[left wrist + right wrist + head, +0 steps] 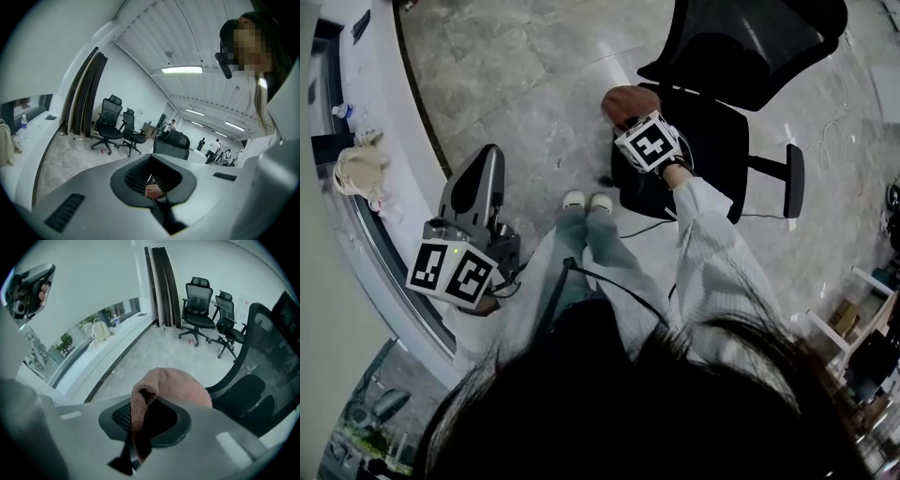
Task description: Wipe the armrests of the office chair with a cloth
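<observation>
In the head view the black office chair [727, 141] stands at the upper right, its far armrest [793, 180] bare. My right gripper [637, 124] reaches the chair's near side, shut on a pinkish-brown cloth [627, 102]; whatever armrest lies beneath is hidden by the cloth. The right gripper view shows the cloth [174, 386] bunched over the jaws of the right gripper [143, 420], with the chair's seat [248, 399] just beyond. My left gripper [484, 164] hangs low at the left, away from the chair. In its own view the left gripper [154, 180] has its jaws together and holds nothing.
A curved white window ledge [380, 253] runs down the left with a cream bag [360, 169] and a bottle [339, 111]. The person's white shoes [587, 200] stand beside the chair. Cables [834, 127] trail on the floor. Other office chairs [199, 310] stand far back.
</observation>
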`<move>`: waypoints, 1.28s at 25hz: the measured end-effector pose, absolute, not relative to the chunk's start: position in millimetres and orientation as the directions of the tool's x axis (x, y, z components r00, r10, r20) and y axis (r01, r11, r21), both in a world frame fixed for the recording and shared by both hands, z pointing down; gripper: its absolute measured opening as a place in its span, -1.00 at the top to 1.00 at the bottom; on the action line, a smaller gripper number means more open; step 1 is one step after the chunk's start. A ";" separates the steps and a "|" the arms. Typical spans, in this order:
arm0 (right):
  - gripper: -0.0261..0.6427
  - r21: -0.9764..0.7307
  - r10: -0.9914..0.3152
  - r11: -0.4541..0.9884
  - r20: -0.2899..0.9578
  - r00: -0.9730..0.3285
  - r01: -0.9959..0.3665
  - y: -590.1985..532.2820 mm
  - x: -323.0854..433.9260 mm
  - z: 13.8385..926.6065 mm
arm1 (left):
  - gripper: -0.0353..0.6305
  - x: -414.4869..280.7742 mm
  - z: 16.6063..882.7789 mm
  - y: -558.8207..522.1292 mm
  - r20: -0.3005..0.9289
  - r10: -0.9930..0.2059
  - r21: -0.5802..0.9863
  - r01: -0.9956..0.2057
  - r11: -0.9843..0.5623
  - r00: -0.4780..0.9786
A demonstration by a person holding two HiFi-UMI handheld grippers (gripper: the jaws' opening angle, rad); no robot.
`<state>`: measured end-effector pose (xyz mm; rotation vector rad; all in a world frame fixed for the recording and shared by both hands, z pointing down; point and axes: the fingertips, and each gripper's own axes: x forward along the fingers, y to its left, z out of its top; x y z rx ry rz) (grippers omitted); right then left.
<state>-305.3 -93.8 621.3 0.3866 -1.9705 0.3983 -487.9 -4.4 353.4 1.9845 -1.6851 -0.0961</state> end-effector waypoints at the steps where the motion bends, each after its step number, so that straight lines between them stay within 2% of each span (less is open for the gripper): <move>1: 0.79 -0.121 -0.079 0.895 0.905 -0.419 -0.430 -82.3 -305.3 618.8 | 0.88 -483.6 352.0 -5.5 0.273 -0.934 0.435 -0.896 -0.094 0.230; 10: 0.78 -0.231 -0.012 0.880 0.862 -0.506 -0.414 13.4 -295.0 603.6 | 0.88 -441.8 340.9 -15.9 0.233 -0.917 0.463 -0.866 -0.189 0.324; 20: 0.78 -0.305 0.068 0.867 0.856 -0.512 -0.394 77.3 -264.6 603.3 | 0.88 -397.9 326.9 -23.0 0.201 -0.894 0.470 -0.840 -0.271 0.401; 27: 0.78 -0.331 0.024 0.839 0.815 -0.579 -0.432 34.3 -260.8 590.9 | 0.88 -406.3 332.2 -25.2 0.222 -0.903 0.468 -0.852 -0.233 0.369; 32: 0.78 -0.328 -0.045 0.785 0.816 -0.576 -0.526 -38.8 -256.3 598.3 | 0.88 -430.1 342.4 -25.2 0.250 -0.914 0.462 -0.869 -0.178 0.320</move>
